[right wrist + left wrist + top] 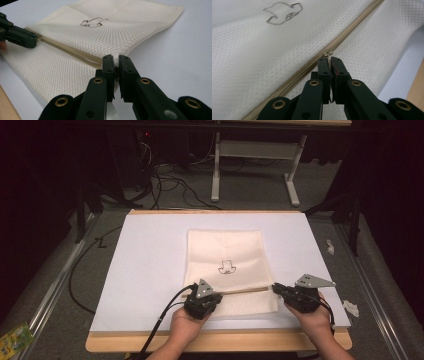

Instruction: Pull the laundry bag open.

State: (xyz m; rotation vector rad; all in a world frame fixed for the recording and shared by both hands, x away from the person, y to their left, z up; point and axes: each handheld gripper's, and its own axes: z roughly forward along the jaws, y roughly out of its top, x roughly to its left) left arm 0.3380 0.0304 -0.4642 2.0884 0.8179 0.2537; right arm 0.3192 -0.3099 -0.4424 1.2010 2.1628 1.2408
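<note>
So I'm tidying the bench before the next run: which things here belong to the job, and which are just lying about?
In the job:
- mesh pouch
- zipper pull, pinched by the left gripper
- pouch edge, pinched by the right gripper

Lying about:
- paper scraps
- green packet on the floor

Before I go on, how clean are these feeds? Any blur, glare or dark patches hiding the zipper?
High view: room dark around the lit white board, mesh bag soft and slightly washed out. Left gripper view: zipper pull sharp between the left gripper, foreground arms blurred. Right gripper view: bag edge at the right gripper clear, near cloth soft; no glare.
</note>
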